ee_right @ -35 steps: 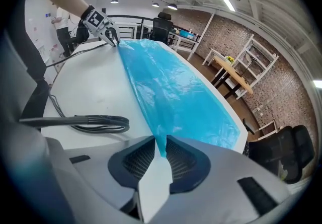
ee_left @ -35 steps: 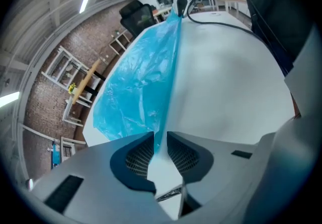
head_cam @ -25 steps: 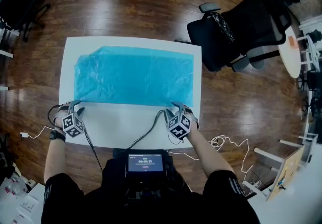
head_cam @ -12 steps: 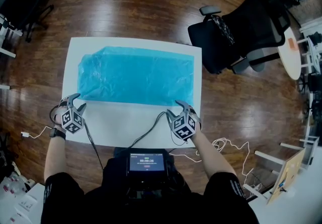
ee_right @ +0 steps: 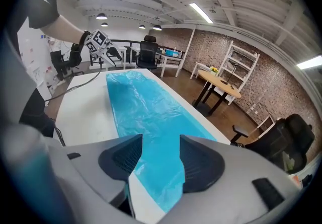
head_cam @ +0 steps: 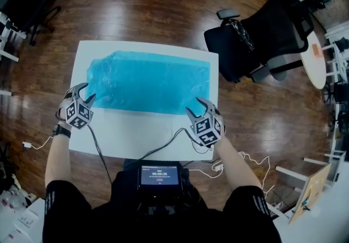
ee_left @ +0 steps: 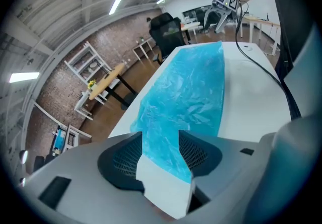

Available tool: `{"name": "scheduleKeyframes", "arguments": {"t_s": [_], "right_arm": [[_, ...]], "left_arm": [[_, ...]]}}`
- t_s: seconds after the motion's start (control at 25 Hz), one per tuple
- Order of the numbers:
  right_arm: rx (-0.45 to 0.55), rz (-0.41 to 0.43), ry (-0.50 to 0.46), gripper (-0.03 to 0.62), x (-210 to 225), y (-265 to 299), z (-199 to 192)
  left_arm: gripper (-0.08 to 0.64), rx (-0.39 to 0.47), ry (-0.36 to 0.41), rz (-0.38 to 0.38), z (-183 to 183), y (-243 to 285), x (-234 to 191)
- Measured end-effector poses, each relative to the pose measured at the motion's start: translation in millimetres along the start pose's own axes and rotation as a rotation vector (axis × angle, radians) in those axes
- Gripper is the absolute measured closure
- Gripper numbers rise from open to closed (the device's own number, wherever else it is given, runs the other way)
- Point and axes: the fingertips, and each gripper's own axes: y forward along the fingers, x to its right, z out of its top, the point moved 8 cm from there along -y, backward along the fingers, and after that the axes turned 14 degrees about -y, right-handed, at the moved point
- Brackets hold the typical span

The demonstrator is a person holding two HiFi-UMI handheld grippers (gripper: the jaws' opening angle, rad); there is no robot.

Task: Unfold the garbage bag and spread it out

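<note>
While the garbage bag [head_cam: 150,83] lies flat as a long blue rectangle over the far half of the white table [head_cam: 142,135], its film shows many small wrinkles, and its left end looks less tidy than the right one, with a slanted far corner. Its right edge comes close to the right edge of the table.

The left gripper [head_cam: 84,93] hangs over the near-left corner of the bag and the right gripper [head_cam: 196,106] over the near-right corner. Both have just been opening their jaws, which now stand apart. In each gripper view only the bag and the table below show through the gap; nothing is pinched, so both are released and empty. I judge that the spreading is nearly finished.

Some things could still spoil it. The film looks very light, so a quick movement of a gripper just above it could lift a corner by the air, or a corner could cling to a pad and fold back. The black cables [head_cam: 163,141] cross the bare near part of the table, and if a hand pulls them forward they may catch the near edge and wrinkle it. A new pull to the right may bring the bag over the table edge, toward the office chair [head_cam: 262,34].
</note>
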Motion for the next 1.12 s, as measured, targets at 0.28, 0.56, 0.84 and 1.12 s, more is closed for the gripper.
{"name": "scheduleKeyframes", "arguments": {"t_s": [0.28, 0.56, 0.84, 1.12], "right_arm": [[0.019, -0.036, -0.029, 0.33, 47, 7, 16], [-0.002, -0.051, -0.074, 0.33, 89, 30, 27], [-0.046, -0.023, -0.087, 0.33, 117, 68, 30], [-0.103, 0.036, -0.075, 0.33, 135, 105, 20]], "left_arm": [[0.324, -0.013, -0.004, 0.01, 30, 14, -33], [0.324, -0.035, -0.041, -0.023, 51, 41, -67], [0.324, -0.07, -0.16, -0.111, 68, 77, -97], [0.327, -0.104, -0.211, -0.188, 80, 104, -113]]}}
